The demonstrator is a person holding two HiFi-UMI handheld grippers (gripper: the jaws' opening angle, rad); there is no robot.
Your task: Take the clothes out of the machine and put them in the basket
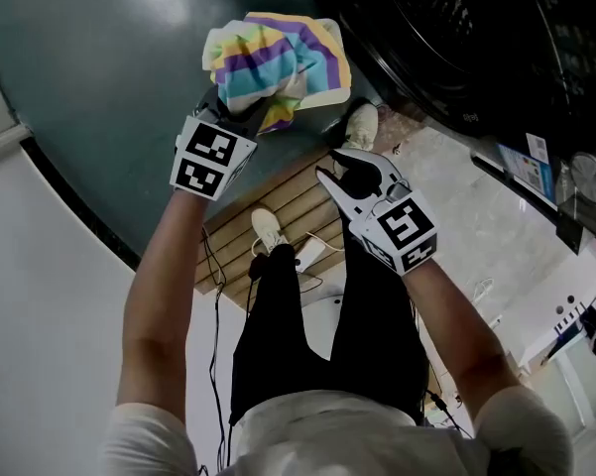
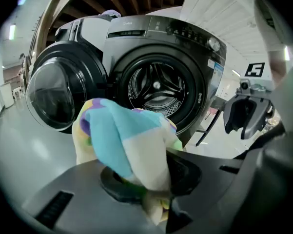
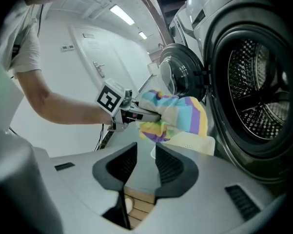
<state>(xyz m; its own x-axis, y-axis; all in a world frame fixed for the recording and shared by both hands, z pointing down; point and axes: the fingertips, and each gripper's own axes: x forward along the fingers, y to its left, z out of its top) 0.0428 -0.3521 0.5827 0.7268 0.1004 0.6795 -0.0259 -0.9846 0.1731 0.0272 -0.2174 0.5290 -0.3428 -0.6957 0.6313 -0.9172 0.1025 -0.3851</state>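
Left gripper [image 1: 240,115]: jaws clamped on one soft, bunched striped cloth [image 1: 273,59]. It is held above one pale perforated basket [image 3: 187,143], just outside the machine [image 2: 158,89]. The round glass door [image 2: 58,94] is swung wide. Right gripper [image 3: 146,155]: ribbed jaws narrowly apart, holding nothing.

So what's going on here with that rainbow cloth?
A person is emptying a washing machine with a grabbing tool in each hand. The left tool is pinching a bright striped cloth and holding it in front of the machine's open door. The right tool has nothing in it, and its jaws are a little apart. Under the cloth there is something pale with holes, probably the basket. The drum looks empty.
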